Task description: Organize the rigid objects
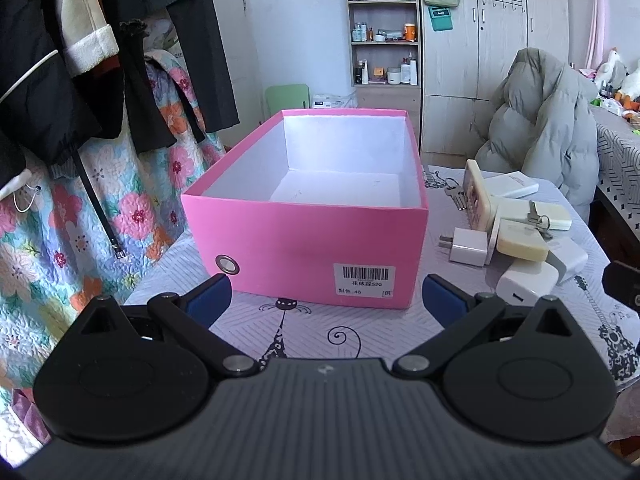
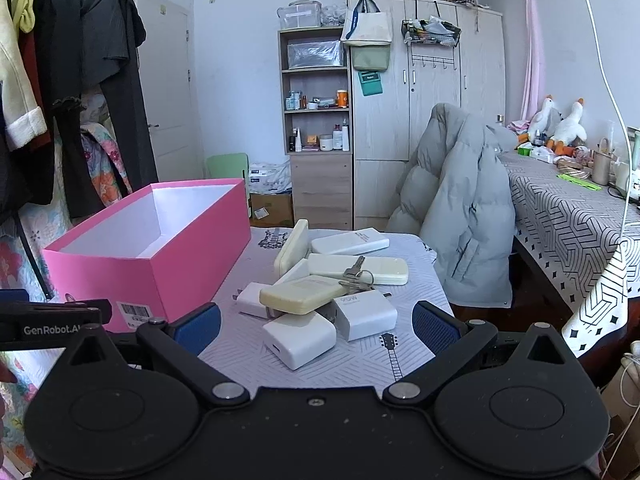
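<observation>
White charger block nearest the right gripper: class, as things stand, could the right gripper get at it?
Probably yes. The white charger block lies at the pile's near edge, directly ahead of the open right gripper, with only bare tablecloth between. The yellowish power bank overlaps its far end, not the near side.

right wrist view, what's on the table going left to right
pink box → white charger with prongs → cream power bank → keys → 90W charger
</observation>
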{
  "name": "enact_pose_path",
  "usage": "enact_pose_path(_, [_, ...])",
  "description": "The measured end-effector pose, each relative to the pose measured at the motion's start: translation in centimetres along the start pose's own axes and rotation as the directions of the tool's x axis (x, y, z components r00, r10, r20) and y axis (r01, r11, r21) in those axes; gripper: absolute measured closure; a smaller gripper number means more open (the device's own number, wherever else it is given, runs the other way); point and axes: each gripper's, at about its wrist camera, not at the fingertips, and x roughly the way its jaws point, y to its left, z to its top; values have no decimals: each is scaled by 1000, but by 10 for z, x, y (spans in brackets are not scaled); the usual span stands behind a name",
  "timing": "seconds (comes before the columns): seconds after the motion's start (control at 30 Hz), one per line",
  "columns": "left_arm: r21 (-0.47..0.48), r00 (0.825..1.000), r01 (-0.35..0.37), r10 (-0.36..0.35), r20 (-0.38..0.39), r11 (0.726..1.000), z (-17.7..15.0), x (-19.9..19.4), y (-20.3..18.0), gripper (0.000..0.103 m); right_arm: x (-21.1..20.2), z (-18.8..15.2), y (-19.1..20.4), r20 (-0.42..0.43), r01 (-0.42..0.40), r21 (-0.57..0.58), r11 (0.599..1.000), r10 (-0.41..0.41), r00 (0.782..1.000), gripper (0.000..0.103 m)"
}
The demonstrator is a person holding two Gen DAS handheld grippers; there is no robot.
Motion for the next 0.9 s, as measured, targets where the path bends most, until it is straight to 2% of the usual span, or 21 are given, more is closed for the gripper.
enact_pose_path(0.9, [-14,1000,-3,3,-21,1000,-1,3,2,0,1,-1,0,-10,9,5,1000,-9,1000,0])
